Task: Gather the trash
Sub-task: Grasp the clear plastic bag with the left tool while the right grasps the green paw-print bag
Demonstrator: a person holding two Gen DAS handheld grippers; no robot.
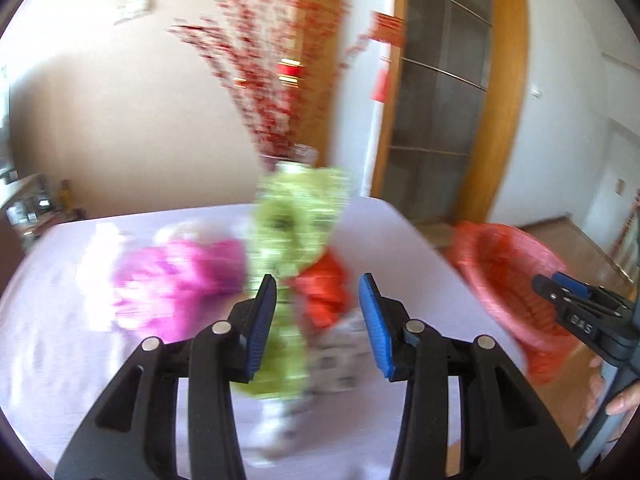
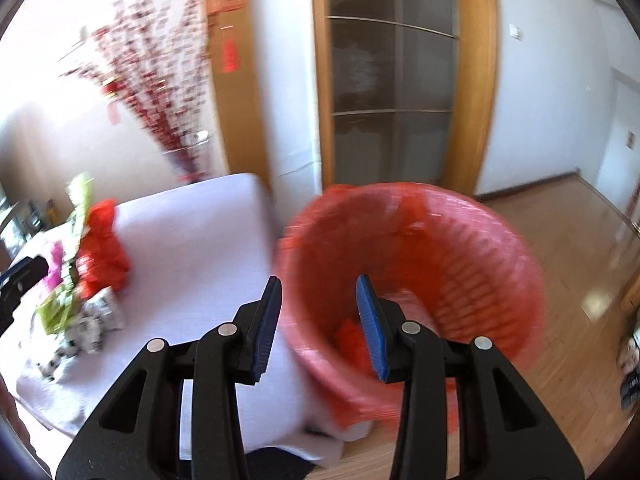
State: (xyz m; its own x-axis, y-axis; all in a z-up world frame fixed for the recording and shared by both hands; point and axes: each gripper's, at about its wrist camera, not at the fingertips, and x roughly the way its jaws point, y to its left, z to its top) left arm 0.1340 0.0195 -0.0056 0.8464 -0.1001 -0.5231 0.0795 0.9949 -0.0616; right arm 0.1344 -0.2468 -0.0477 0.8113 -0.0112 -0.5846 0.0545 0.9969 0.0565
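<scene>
Crumpled trash lies in a pile on the white-clothed table [image 1: 48, 320]: a green wrapper [image 1: 292, 240], a pink piece [image 1: 180, 280], a red piece [image 1: 324, 292] and a black-and-white printed piece [image 1: 340, 356]. My left gripper [image 1: 318, 328] is open and empty, hovering just before the pile. The red mesh-lined trash bin [image 2: 420, 272] stands beside the table's right edge. My right gripper [image 2: 320, 328] is open and empty, above the bin's near rim. A red scrap [image 2: 348, 336] lies inside the bin. The pile also shows in the right wrist view [image 2: 100, 256]. Both views are motion-blurred.
A glass vase of red blossom branches [image 1: 280, 92] stands behind the table's far edge. A wood-framed glass door [image 2: 392, 80] is behind the bin. Wooden floor [image 2: 580, 260] spreads to the right. My right gripper shows in the left wrist view [image 1: 560, 288].
</scene>
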